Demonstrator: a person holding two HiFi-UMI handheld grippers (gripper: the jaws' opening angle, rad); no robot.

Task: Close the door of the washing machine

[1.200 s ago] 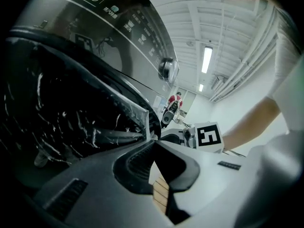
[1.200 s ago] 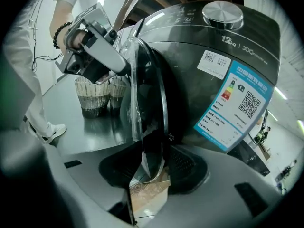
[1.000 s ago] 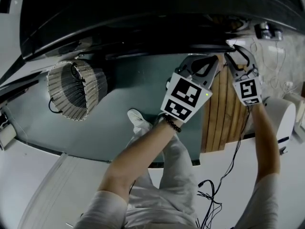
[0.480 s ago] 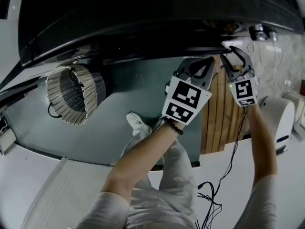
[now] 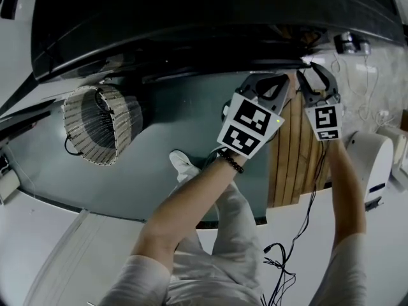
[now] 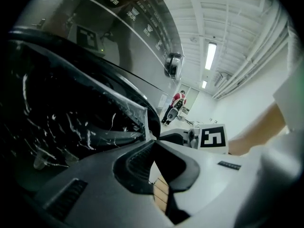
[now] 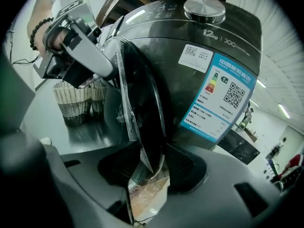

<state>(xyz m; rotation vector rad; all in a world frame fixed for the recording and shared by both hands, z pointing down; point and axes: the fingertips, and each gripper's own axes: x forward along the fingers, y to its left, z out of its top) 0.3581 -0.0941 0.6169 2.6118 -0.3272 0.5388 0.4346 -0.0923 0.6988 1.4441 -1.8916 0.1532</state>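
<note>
Two grippers are meeting at the free edge of the door [image 7: 142,103], which is standing open, swung out from the front of the washing machine [image 7: 213,46]. We are pinching that rim with the right gripper [image 7: 149,163], its jaws closed onto the edge, so that we are getting a firm handle for swinging it. We are holding the left gripper [image 6: 154,141] fully closed and empty, its tips at the rim just beside, probably as a blunt pusher to help drive the door home.
</note>
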